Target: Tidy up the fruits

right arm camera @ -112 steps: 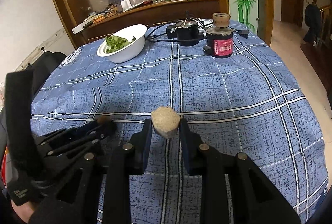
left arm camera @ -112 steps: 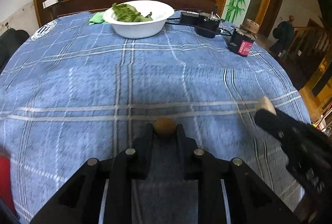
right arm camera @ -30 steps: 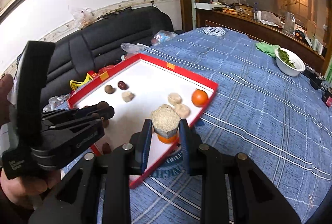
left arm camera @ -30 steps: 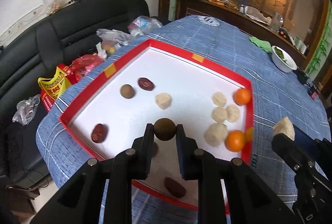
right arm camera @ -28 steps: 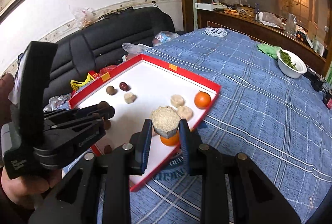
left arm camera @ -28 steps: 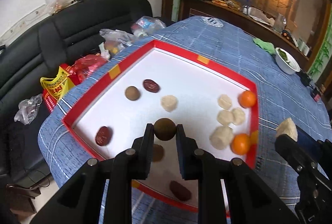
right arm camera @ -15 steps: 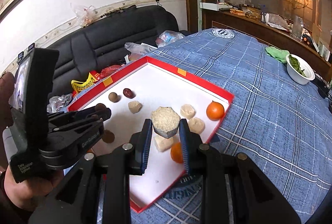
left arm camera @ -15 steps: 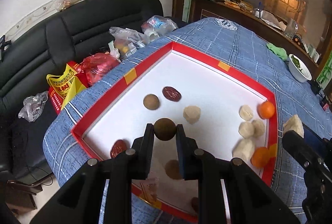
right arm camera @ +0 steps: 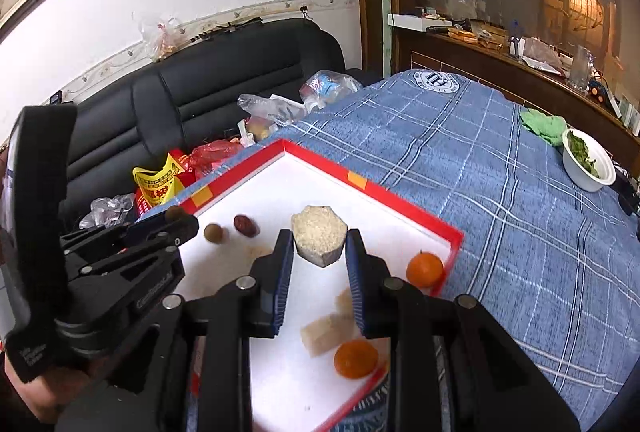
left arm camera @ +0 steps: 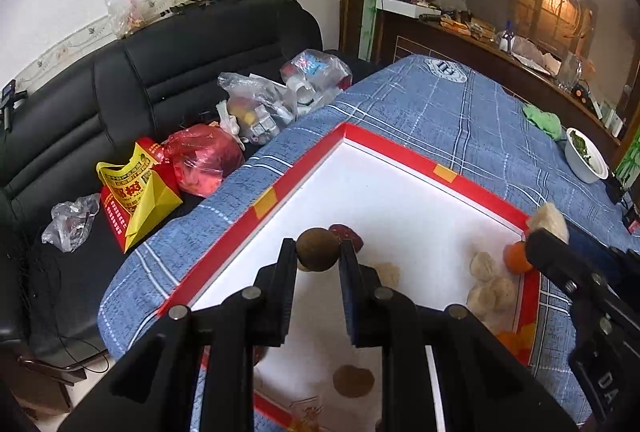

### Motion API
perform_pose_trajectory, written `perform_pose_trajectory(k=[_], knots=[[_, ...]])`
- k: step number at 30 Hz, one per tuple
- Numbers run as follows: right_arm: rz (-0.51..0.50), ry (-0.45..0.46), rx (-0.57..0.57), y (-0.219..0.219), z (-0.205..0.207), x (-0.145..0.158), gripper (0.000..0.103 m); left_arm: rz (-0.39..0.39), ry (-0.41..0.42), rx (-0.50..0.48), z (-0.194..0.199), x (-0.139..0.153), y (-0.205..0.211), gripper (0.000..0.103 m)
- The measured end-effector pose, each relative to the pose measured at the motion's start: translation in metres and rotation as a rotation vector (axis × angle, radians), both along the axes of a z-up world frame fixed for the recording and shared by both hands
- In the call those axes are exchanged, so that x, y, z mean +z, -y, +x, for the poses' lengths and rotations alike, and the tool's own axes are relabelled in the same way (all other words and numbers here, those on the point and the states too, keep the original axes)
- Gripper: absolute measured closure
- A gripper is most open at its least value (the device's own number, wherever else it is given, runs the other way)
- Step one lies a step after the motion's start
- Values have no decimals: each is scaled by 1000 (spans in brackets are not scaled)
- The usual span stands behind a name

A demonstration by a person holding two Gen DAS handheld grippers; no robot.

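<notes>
A red-rimmed tray (left arm camera: 400, 151) with a white floor lies on the blue checked tablecloth. My left gripper (left arm camera: 318, 261) is shut on a brown round fruit (left arm camera: 318, 247) above the tray's left part. My right gripper (right arm camera: 319, 257) is shut on a pale grainy block (right arm camera: 319, 231) over the tray's middle. On the tray lie two oranges (right arm camera: 425, 268), a red date (right arm camera: 245, 225), another brown fruit (right arm camera: 213, 233) and several pale pieces (right arm camera: 328, 332). In the right wrist view the left gripper (right arm camera: 176, 218) shows at the left edge, held by a hand.
A black sofa (left arm camera: 160, 72) with plastic bags (left arm camera: 208, 156) and a yellow-red packet (left arm camera: 136, 188) stands just past the table's left edge. Far right on the cloth are a white bowl of greens (right arm camera: 588, 168) and a green cloth (right arm camera: 544, 126). A wooden sideboard (right arm camera: 480, 56) runs behind.
Both grippers have moved on over the tray toward its far corner by the sofa, and the tray's contents have slid lower in both views. Each still holds its item.
</notes>
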State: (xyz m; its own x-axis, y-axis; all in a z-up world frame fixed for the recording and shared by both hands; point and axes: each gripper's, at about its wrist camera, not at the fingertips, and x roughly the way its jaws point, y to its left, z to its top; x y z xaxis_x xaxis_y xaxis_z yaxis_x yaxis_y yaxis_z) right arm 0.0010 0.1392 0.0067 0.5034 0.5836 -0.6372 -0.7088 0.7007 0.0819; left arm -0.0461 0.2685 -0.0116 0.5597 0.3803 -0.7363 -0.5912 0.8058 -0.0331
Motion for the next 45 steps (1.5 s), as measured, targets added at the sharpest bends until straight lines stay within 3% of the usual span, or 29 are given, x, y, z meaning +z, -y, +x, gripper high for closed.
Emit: perform_pose_trajectory(k=[14,45], knots=[[-77,-73,-49,-16,35,-40,74,-51,-62,-72,16,-25,17,84],[-112,-102,-57,-24,62,-52,74,-64,-67,-2,25,-32,-2,84]])
